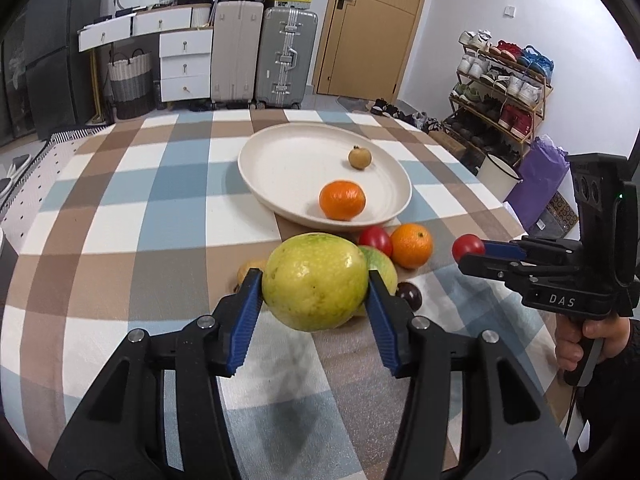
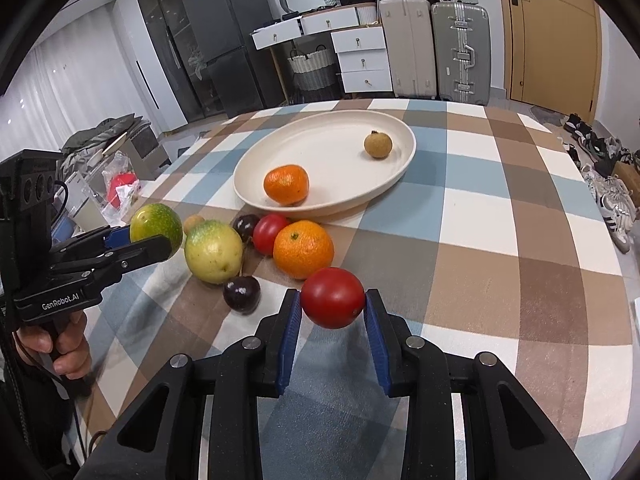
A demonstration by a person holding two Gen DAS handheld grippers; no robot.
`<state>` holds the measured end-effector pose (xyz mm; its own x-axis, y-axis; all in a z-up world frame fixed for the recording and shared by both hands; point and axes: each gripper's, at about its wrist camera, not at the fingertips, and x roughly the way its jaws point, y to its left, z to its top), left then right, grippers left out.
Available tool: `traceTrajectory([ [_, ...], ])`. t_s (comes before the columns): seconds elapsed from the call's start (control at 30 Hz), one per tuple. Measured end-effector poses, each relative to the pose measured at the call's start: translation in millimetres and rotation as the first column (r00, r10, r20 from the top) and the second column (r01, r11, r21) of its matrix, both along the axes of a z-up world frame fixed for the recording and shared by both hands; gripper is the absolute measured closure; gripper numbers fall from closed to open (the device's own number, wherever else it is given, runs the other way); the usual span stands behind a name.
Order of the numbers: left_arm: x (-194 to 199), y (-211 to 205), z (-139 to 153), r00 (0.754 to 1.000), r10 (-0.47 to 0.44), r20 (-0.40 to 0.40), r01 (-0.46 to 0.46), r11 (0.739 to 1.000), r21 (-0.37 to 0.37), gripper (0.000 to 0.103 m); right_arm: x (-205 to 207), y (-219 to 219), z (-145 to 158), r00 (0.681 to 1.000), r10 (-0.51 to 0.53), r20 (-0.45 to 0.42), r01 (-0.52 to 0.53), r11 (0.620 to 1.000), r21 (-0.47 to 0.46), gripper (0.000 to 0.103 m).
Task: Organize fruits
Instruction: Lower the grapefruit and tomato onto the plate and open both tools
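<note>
Above the near edge of the checked tablecloth (image 1: 120, 208), both tongs are loaded: the left gripper (image 1: 315, 292) squeezes a big yellow-green guava (image 1: 316, 282) between its blue pads (image 1: 245, 316), lifted clear of the cloth, and the right gripper (image 2: 333, 308) pinches a red tomato (image 2: 333, 297) the same way, also off the surface. Just beyond the tongs sits the loose pile: a second guava (image 2: 213, 251), two dark plums (image 2: 241, 293), another tomato (image 2: 270, 233) and an orange (image 2: 303, 249), all crowded together, with a small brownish fruit (image 2: 193, 222) tucked behind the guavas. The orange lies just beside the rim of the cream plate (image 2: 320, 144), which stands toward the middle of the table. Inside the plate, a tangerine (image 2: 286, 184) rests near the near rim and a little tan longan (image 2: 377, 144) sits well apart from it toward the far side. Past the far edge stand suitcases (image 1: 286, 56) and white drawers (image 1: 185, 66)
</note>
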<state>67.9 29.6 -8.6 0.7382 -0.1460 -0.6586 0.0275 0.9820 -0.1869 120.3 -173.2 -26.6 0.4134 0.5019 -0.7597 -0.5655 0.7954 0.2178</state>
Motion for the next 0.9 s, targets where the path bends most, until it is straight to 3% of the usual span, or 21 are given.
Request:
traceTrajectory([
  [0.4, 29.3, 2.3, 25.5, 0.999, 0.018, 0.051, -0.019, 1.000, 0.020, 0.055, 22.1, 8.7, 20.8, 1.000, 0.004, 0.024, -0.005, 0.999, 0.047, 0.070],
  [0.9, 91.5, 21.3, 19.4, 0.999, 0.043, 0.023, -0.044, 0.999, 0.026, 0.055, 60.8, 29.3, 18.0, 1.000, -0.018, 0.016, 0.017, 0.998, 0.065, 0.070],
])
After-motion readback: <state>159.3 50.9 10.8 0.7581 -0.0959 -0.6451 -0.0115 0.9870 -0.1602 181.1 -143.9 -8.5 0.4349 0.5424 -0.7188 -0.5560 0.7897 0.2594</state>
